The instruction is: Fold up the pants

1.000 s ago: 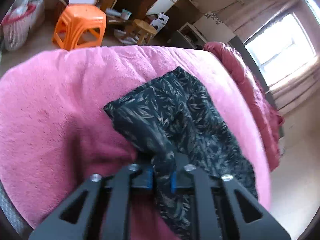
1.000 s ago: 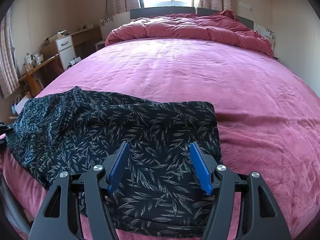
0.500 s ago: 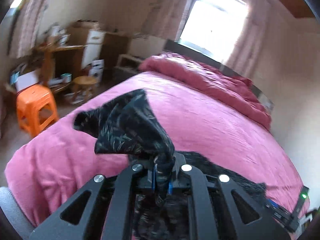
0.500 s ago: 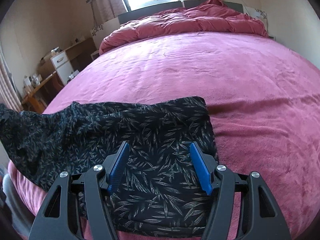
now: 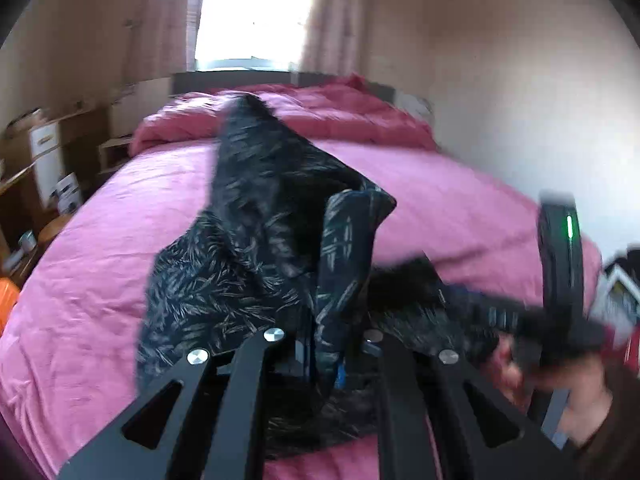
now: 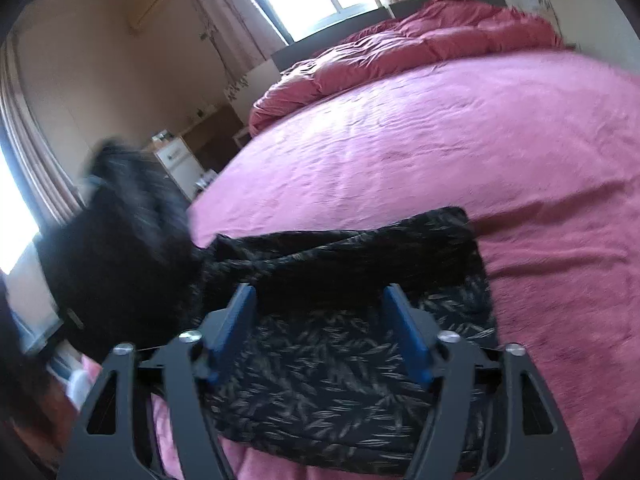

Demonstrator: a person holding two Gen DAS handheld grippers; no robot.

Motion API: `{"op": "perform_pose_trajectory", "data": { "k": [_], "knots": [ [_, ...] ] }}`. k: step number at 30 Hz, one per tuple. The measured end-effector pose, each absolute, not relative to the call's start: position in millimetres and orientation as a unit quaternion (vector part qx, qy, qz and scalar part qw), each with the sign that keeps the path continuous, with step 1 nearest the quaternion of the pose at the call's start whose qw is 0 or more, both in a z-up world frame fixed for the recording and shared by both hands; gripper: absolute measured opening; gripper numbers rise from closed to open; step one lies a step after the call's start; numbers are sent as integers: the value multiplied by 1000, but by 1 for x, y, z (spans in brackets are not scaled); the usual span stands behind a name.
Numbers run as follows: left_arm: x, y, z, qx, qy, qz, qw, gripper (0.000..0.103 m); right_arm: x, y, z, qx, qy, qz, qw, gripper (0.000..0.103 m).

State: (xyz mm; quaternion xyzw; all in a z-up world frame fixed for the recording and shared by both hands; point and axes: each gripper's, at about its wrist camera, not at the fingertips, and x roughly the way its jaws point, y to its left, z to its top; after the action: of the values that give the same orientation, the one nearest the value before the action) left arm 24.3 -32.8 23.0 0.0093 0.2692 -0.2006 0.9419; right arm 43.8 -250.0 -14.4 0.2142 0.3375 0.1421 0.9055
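Note:
The dark leaf-print pants [image 6: 340,392] lie on the pink bed [image 6: 400,140] with one end raised. My left gripper [image 5: 324,360] is shut on that raised end [image 5: 260,240], which stands up in a bunched, blurred peak over the flat part. My right gripper [image 6: 320,312] hovers over the flat end near the bed's front edge. Its blue pads [image 6: 236,320] are spread wide and its jaws are opening, with only the flat cloth beneath them and nothing pinched. From the left wrist the right gripper's body shows at the right, held by a hand [image 5: 568,396].
A crumpled red duvet [image 6: 420,40] is heaped at the head of the bed under a bright window [image 5: 256,12]. A desk and a white cabinet [image 5: 44,152] stand along the left wall, and an orange stool [image 5: 6,300] is beside the bed.
My left gripper has lifted the pants end off the bed, rolled, and swung it over toward the right gripper. The right gripper has tilted and its pads stand a little wider.

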Motion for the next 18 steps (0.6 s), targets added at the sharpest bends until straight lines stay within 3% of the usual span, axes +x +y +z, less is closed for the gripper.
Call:
{"op": "perform_pose_trajectory", "data": {
  "k": [7, 10, 11, 12, 18],
  "knots": [
    [16, -87, -36, 118, 325, -226, 911, 10, 56, -260, -28, 301, 368, 190, 859, 69],
    [0, -90, -36, 131, 308, -240, 911, 30, 57, -259, -30, 306, 376, 198, 852, 69],
    [-5, -87, -32, 122, 305, -256, 909, 47, 57, -257, -30, 304, 377, 200, 852, 69],
    [-11, -86, -29, 114, 301, -264, 909, 57, 58, -256, -30, 302, 378, 202, 851, 69],
    [-31, -48, -6, 67, 264, -252, 929, 62, 61, -250, -30, 294, 390, 211, 847, 69]
  ]
}}
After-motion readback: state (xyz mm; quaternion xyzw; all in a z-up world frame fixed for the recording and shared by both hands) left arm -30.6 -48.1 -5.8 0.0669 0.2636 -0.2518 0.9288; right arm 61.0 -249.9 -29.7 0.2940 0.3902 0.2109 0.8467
